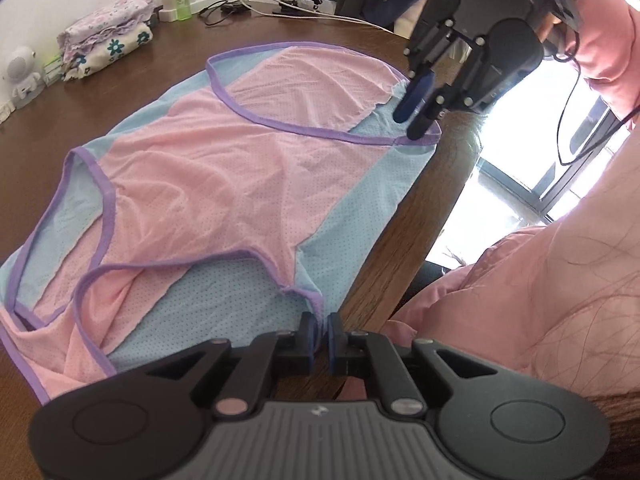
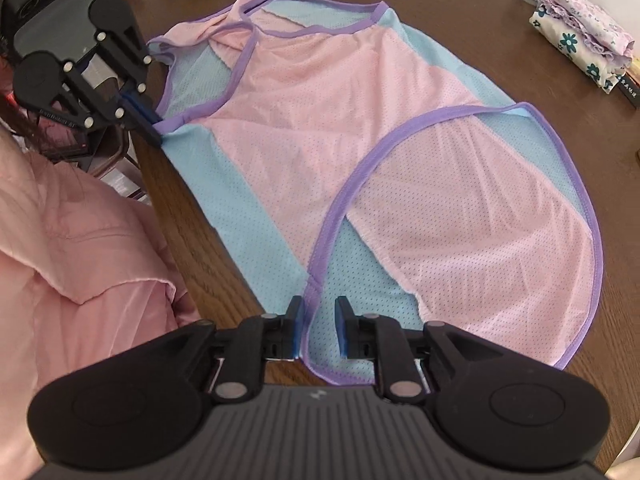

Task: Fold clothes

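Nearest the left wrist camera, the left gripper (image 1: 321,332) has its jaws almost together around the purple-trimmed corner of the pink and blue mesh garment (image 1: 208,184) at the near edge of the wooden surface (image 1: 392,240); the cloth seems pinched, though the contact itself is partly hidden. In its own view the right gripper (image 2: 318,330) has jaws a little apart, straddling another purple hem at the same near edge; I judge it not yet clamped. The garment lies spread flat, wrinkled, with one edge close to the drop. The risk: if only one side grips, lifting would drag the thin mesh askew, bunch the loose flap, or slide the near edge off the surface. A stack of folded floral clothes (image 1: 106,46) sits far off, well apart. No brand or writing is legible; a small emblem on each gripper body is too blurred to read.
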